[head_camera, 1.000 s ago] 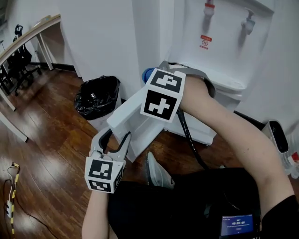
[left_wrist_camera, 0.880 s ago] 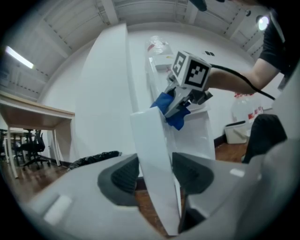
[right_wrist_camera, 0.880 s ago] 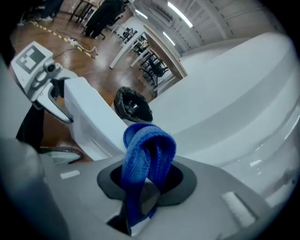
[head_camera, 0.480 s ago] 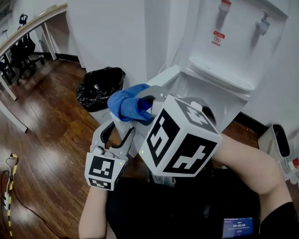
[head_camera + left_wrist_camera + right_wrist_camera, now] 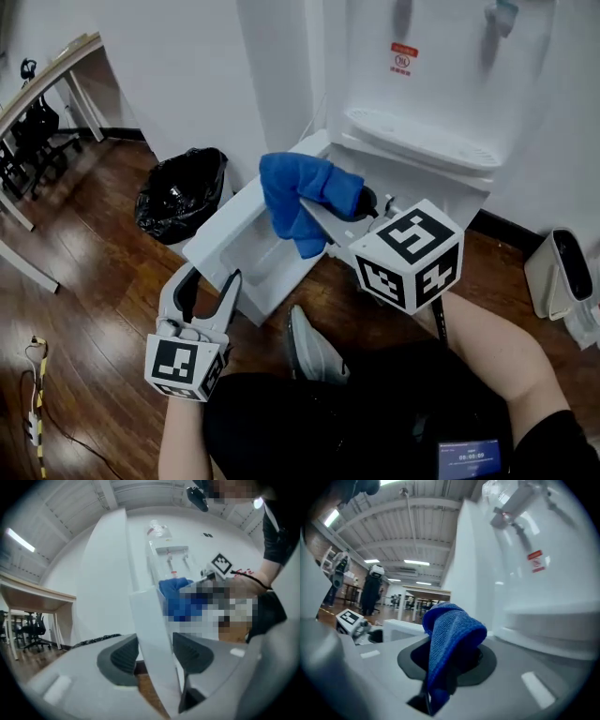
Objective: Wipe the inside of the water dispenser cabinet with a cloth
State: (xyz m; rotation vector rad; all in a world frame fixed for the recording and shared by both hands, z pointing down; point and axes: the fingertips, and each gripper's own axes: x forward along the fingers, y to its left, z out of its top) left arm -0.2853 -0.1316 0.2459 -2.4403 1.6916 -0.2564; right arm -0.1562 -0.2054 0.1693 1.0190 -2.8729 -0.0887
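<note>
At left, grips the edge of the swung-open white cabinet door between the left gripper jaws. Further right, clamps the crumpled blue microfibre cloth in the right gripper jaws, above that door, outside the white plastic water dispenser.

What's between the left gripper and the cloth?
The open cabinet door: the left gripper clamps its edge, and the panel runs up to the cloth. This shows in the head view and the left gripper view.
</note>
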